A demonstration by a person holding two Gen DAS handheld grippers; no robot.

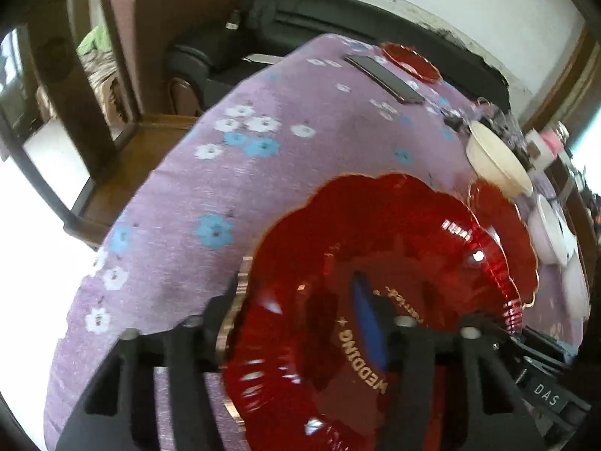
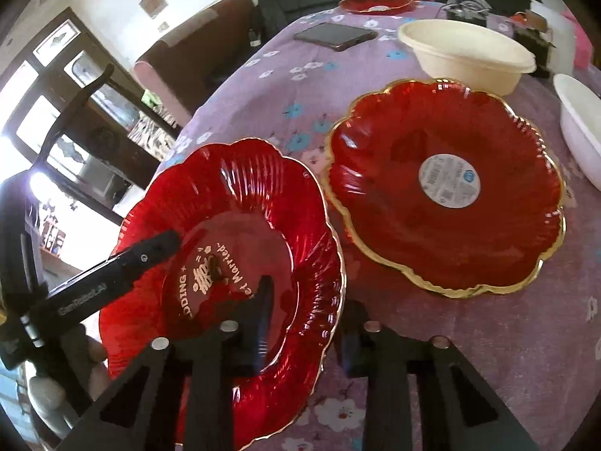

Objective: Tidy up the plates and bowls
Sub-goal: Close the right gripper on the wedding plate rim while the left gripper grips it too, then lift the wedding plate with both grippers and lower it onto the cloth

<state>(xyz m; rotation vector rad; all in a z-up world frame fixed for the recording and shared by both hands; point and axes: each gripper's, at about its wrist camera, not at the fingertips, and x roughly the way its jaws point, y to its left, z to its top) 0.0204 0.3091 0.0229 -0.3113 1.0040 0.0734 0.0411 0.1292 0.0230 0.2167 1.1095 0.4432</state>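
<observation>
A red scalloped plate with gold lettering is held off the purple cloth, tilted. My left gripper has its fingers on both sides of the plate's rim; it also shows in the right wrist view. My right gripper also straddles this plate's near rim, one finger above, one below. A second red plate with a round sticker lies flat to the right. A cream bowl and a white bowl stand behind it. A third red plate sits at the far edge.
A dark phone lies on the purple flowered tablecloth. Cables and small clutter sit at the far right. A black sofa and a wooden chair stand beyond the table's edge.
</observation>
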